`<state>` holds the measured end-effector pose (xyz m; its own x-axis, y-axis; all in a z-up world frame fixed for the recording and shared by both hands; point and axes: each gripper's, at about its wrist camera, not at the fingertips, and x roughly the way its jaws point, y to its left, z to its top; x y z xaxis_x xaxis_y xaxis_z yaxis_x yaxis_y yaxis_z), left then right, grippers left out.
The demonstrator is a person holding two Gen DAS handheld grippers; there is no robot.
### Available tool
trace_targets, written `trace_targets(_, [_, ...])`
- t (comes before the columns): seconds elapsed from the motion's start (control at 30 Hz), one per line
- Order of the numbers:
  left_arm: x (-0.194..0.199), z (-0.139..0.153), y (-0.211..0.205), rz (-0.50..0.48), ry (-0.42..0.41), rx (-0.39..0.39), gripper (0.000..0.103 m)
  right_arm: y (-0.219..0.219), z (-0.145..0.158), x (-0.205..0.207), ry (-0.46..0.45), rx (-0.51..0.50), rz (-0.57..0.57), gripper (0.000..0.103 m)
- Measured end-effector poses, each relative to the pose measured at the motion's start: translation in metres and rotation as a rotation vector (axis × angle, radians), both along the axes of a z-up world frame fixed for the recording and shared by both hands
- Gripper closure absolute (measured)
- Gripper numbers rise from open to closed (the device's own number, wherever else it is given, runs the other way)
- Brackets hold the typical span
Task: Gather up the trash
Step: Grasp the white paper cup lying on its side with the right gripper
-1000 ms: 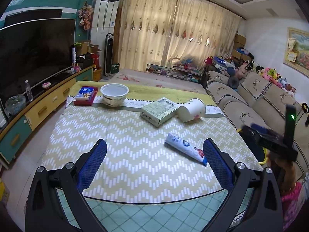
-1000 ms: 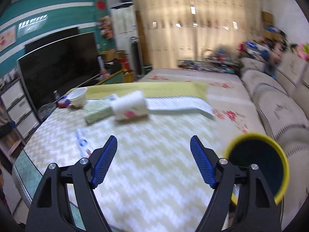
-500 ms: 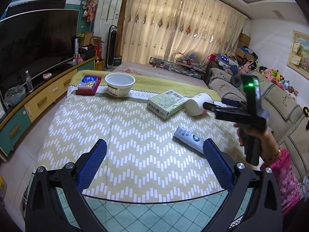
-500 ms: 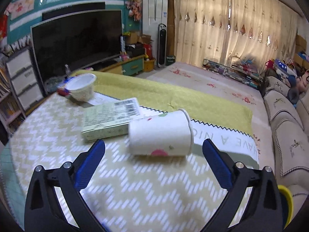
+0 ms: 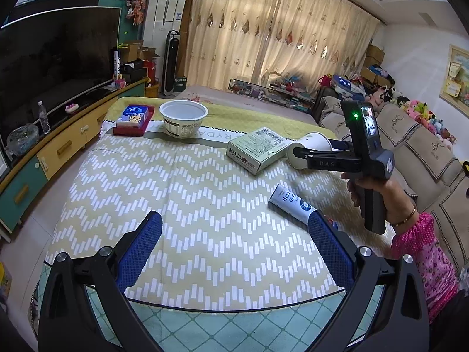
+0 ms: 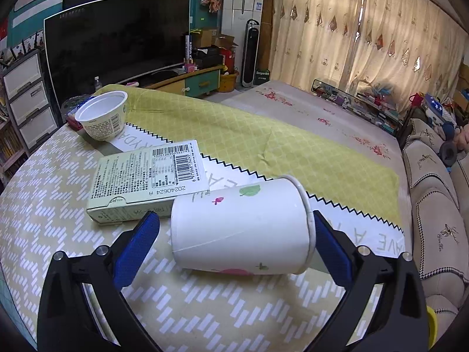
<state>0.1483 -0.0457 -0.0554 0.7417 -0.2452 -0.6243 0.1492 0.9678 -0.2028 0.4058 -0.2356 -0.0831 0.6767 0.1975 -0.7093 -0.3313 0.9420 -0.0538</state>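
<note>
right wrist view now has the paper cup (image 6: pixel 243 226) lying on its side between the wide-spread jaws of the right gripper (image 6: pixel 234 234), where a second ago that gripper was out over the tablecloth (image 6: pixel 205 308) with the cup well ahead of it and its jaws set a little narrower. both blue pads flank the cup, one near its base and one at its rim, and i can't tell for sure whether the rim-side pad touches (it looks very close); nothing is gripped yet. the cup's base lies just beside the green carton (image 6: pixel 146 182), possibly touching it. seen from the left wrist, the right hand (image 5: pixel 378 193) has carried its tool across from the sofa side to the cup, while the left gripper (image 5: pixel 234 252) has barely shifted, open and empty over the near edge, with the tube (image 5: pixel 293 205) near its right pad. my reading: the first pickup is lined up and only the squeeze is missing; the white bowl (image 6: pixel 102 114), carton and tube remain uncollected.
</note>
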Motion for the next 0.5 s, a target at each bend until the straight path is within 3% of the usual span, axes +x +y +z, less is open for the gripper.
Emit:
trace_targets(0.1, [0.002, -0.001, -0.002, 0.001, 0.004, 0.002, 0.005, 0.000, -0.002, -0.001, 0.005, -0.008, -0.002, 0.014])
trace_targets(0.13, [0.002, -0.001, -0.002, 0.001, 0.006, 0.001, 0.005, 0.000, -0.003, 0.000, 0.012, -0.011, -0.004, 0.023])
trace_targets(0.5, [0.002, -0.001, -0.009, -0.013, 0.008, 0.009, 0.005, -0.007, 0.005, -0.017, 0.014, 0.011, -0.019, 0.023])
